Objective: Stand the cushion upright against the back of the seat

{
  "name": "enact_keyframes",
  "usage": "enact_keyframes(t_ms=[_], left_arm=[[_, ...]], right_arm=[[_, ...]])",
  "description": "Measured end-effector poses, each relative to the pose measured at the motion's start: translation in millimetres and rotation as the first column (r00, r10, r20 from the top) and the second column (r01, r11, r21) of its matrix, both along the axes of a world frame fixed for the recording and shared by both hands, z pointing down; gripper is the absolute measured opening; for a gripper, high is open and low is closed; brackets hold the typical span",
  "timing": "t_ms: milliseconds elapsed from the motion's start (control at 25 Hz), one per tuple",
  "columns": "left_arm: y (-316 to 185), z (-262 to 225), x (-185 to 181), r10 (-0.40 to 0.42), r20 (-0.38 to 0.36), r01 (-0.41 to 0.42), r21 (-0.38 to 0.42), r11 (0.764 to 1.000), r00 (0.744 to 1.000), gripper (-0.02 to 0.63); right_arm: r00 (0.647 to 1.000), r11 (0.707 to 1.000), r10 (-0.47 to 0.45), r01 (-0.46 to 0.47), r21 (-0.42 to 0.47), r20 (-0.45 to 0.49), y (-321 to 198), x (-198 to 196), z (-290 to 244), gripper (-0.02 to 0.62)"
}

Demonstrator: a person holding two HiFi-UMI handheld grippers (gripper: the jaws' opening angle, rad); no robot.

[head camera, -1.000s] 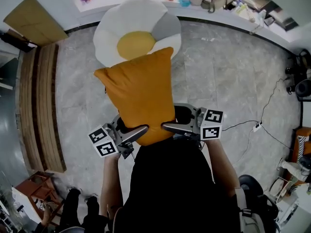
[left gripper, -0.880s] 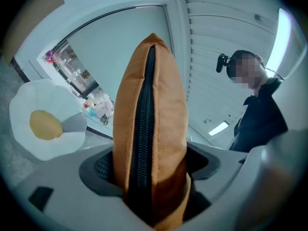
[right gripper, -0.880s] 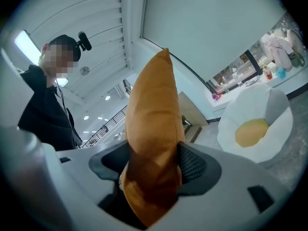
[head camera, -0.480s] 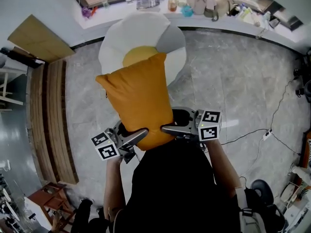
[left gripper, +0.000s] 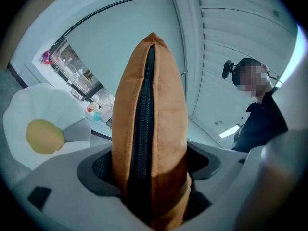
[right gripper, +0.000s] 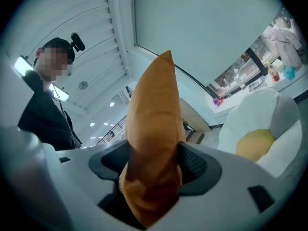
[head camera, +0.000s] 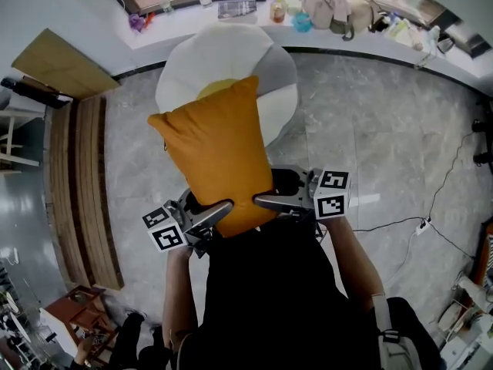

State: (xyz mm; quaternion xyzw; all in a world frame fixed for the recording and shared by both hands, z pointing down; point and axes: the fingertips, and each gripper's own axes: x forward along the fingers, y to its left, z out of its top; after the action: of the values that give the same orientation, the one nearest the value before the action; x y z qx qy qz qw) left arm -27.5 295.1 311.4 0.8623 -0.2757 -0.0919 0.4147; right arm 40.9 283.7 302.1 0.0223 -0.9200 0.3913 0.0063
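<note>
An orange cushion [head camera: 219, 156] hangs in the air in front of me, held by its near edge from both sides. My left gripper [head camera: 218, 210] is shut on its left near corner, where the black zip [left gripper: 142, 143] runs between the pads. My right gripper [head camera: 268, 201] is shut on the right near corner, the fabric [right gripper: 154, 162] squeezed between its pads. Ahead on the floor lies the seat, a white egg-shaped lounger [head camera: 223, 60] with a yellow centre [head camera: 212, 89] and a grey patch [head camera: 279, 68]; the cushion's far end overlaps it in the head view.
A window ledge [head camera: 323, 25] crowded with bottles and bags runs behind the seat. A wooden bench [head camera: 81, 183] lies along the left and a flat board [head camera: 58, 64] leans at the far left. Cables [head camera: 420, 222] trail across the marble floor on the right.
Both grippers have carried the cushion forward toward the seat; its far end now covers most of the yellow centre, which showed whole a second ago. Both grips are unchanged.
</note>
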Motion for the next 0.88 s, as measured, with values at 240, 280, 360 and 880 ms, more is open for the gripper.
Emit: enact_keyframes(t_ms=[240, 280, 360, 880], left_arm=[[-15, 10, -6, -0.012, 0.0, 0.012, -0.043, 0.999, 1.0, 0.393], [-18, 11, -7, -0.01, 0.001, 0.01, -0.044, 0.999, 1.0, 0.396], [-26, 14, -7, -0.004, 0.005, 0.004, -0.046, 0.999, 1.0, 0.397], [-114, 25, -44, 0.082, 0.017, -0.082, -0.005, 0.997, 0.997, 0.403]], right_arm=[[1.0, 1.0, 0.004, -0.004, -0.03, 0.003, -16, -6, 10, 0.319], [1.0, 1.0, 0.007, -0.007, -0.03, 0.003, -19, -6, 11, 0.318], [1.0, 0.999, 0.01, -0.01, -0.034, 0.001, -26, -6, 13, 0.318], [0.993, 0.999, 0.036, -0.036, -0.002, -0.115, -106, -44, 26, 0.318]])
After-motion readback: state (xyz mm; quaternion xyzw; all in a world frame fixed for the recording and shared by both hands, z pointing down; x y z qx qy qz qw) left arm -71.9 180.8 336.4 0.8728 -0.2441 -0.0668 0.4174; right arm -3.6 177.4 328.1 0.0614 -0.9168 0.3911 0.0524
